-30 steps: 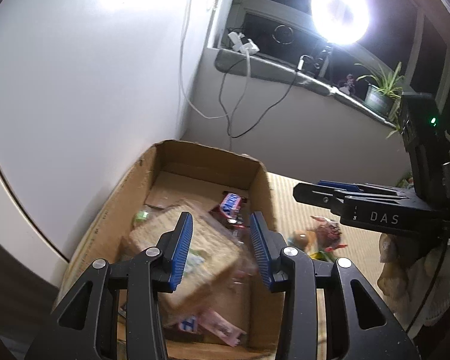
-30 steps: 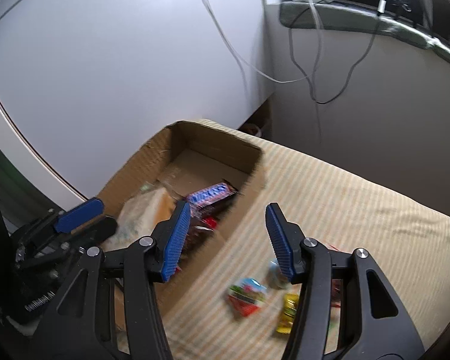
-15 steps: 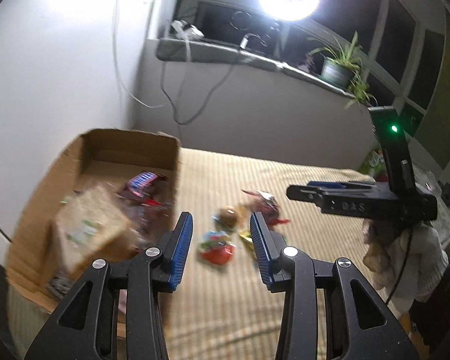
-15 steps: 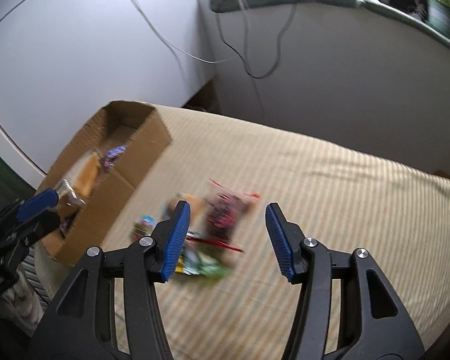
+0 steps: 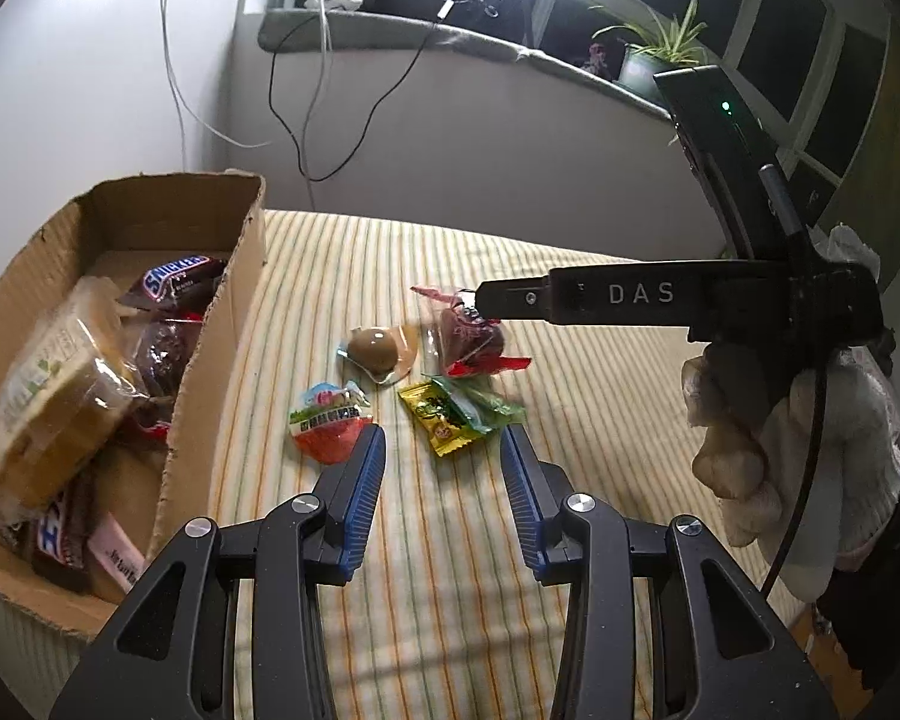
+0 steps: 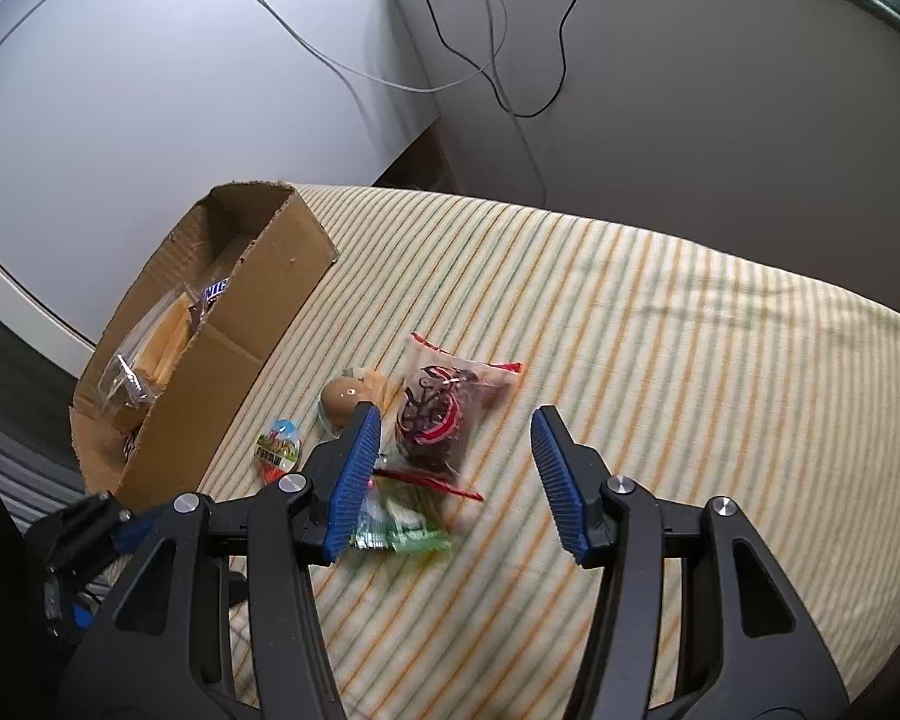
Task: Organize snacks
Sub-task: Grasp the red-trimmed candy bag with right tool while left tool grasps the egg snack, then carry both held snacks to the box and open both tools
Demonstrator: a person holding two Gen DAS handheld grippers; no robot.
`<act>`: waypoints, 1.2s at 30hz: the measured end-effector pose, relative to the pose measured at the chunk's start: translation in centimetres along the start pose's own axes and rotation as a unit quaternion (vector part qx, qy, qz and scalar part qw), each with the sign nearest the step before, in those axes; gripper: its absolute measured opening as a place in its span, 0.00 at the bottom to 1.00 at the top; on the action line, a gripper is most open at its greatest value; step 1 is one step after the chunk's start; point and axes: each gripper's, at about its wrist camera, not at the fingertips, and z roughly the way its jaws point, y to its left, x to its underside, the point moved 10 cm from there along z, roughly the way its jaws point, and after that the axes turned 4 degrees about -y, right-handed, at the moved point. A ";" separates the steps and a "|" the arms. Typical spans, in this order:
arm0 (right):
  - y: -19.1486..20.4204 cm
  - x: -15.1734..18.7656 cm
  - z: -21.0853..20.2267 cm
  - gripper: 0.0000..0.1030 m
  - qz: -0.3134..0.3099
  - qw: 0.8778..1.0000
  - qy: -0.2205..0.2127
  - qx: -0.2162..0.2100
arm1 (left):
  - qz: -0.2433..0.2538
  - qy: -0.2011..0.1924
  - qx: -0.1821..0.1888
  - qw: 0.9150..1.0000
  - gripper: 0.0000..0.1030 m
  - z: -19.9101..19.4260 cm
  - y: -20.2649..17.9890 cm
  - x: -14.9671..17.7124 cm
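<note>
On the striped bedcover (image 5: 600, 396) five loose snacks lie in a cluster near its left edge, just beside the cardboard box (image 5: 210, 372); the box stands at that edge and holds bread in a bag (image 5: 60, 396), a Snickers bar (image 5: 174, 273) and other wrappers. The left gripper (image 5: 443, 468) hangs over the cover with its jaws apart and nothing between them; the yellow sachet (image 5: 438, 420) and green packet (image 5: 480, 402) lie just ahead of its fingertips, the egg-shaped sweet (image 5: 330, 420) beside the left pad. The right gripper (image 6: 455, 450) is likewise open and empty; the dark red-striped pouch (image 6: 438, 414) lies between its fingers, lower down on the cover; the brown egg (image 6: 345, 397) sits at its left fingertip.
</note>
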 end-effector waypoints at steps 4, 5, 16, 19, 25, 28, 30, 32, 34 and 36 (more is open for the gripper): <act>0.1 0.0 1.2 0.53 0.008 1.000 0.012 -0.004 | -0.005 0.001 -0.010 1.000 0.37 1.0 0.5 -0.6; 0.1 0.0 1.4 0.53 0.010 1.000 0.015 -0.007 | -0.005 0.002 -0.013 1.000 0.37 1.3 0.6 -0.9; 0.0 0.4 3.0 0.40 -0.001 0.999 0.046 -0.023 | 0.009 0.012 -0.039 0.999 0.37 4.7 1.0 -2.3; -0.2 0.5 2.9 0.33 -0.004 0.998 0.048 -0.030 | 0.007 0.015 -0.045 0.999 0.37 5.5 1.3 -2.5; -1.2 0.4 2.2 0.33 -0.017 0.999 0.039 -0.005 | 0.010 0.023 -0.064 0.998 0.37 7.1 1.7 -2.9; -1.9 0.4 1.9 0.33 -0.017 0.999 0.037 -0.001 | 0.011 0.031 -0.077 0.996 0.36 7.9 2.2 -2.9; -2.1 0.5 1.7 0.33 -0.017 0.999 0.035 0.000 | 0.013 0.034 -0.079 0.996 0.35 8.2 2.4 -2.8; -2.2 0.6 1.6 0.33 -0.019 0.999 0.034 0.002 | 0.013 0.033 -0.078 0.996 0.35 8.1 2.4 -2.6; -2.3 0.6 1.5 0.32 -0.020 0.999 0.033 0.002 | 0.014 0.030 -0.078 0.996 0.31 8.1 2.3 -2.7; -2.3 0.6 1.4 0.32 -0.019 0.999 0.032 0.003 | 0.012 0.028 -0.078 0.996 0.29 8.0 2.4 -2.7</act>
